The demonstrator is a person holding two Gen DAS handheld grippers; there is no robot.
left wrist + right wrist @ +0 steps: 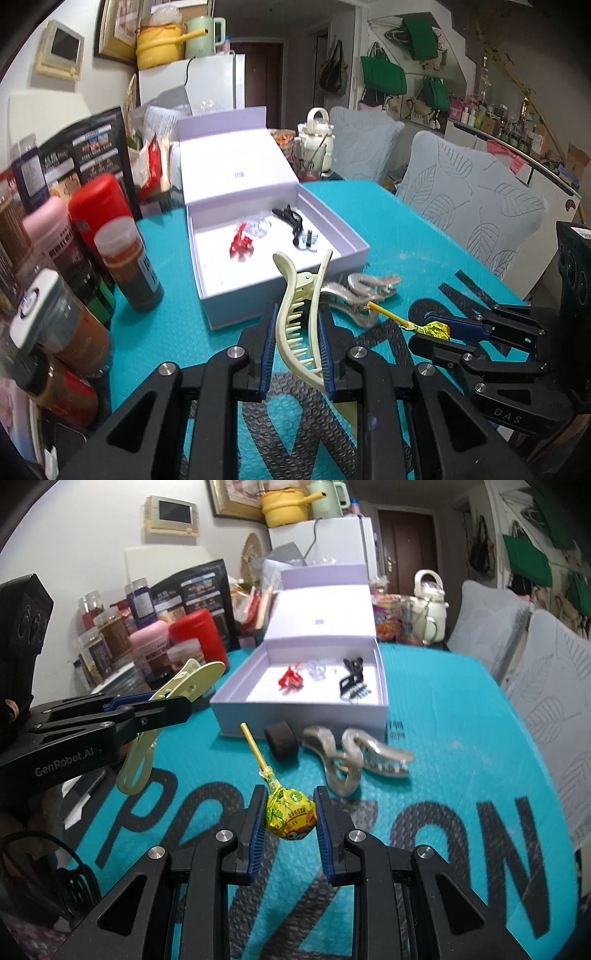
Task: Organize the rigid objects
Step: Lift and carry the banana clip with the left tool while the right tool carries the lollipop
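Note:
My left gripper (297, 314) is shut on a cream hair claw clip (301, 314) and holds it above the teal mat, just in front of the open lilac box (354, 254). My right gripper (290, 797) is shut on the yellow wrapped lollipop (291, 814), its stick pointing toward the box (303, 714). The box holds a red clip (241, 243), a clear clip (258, 226) and black clips (291, 219). A translucent beige claw clip (354, 757) and a small black roll (281, 740) lie on the mat in front of the box.
Jars and bottles (110, 240) crowd the left edge of the table. A cream kettle (317, 142) and snack jars stand behind the box. Two grey leaf-patterned chairs (469, 218) stand on the right. The teal mat (461, 812) carries large dark letters.

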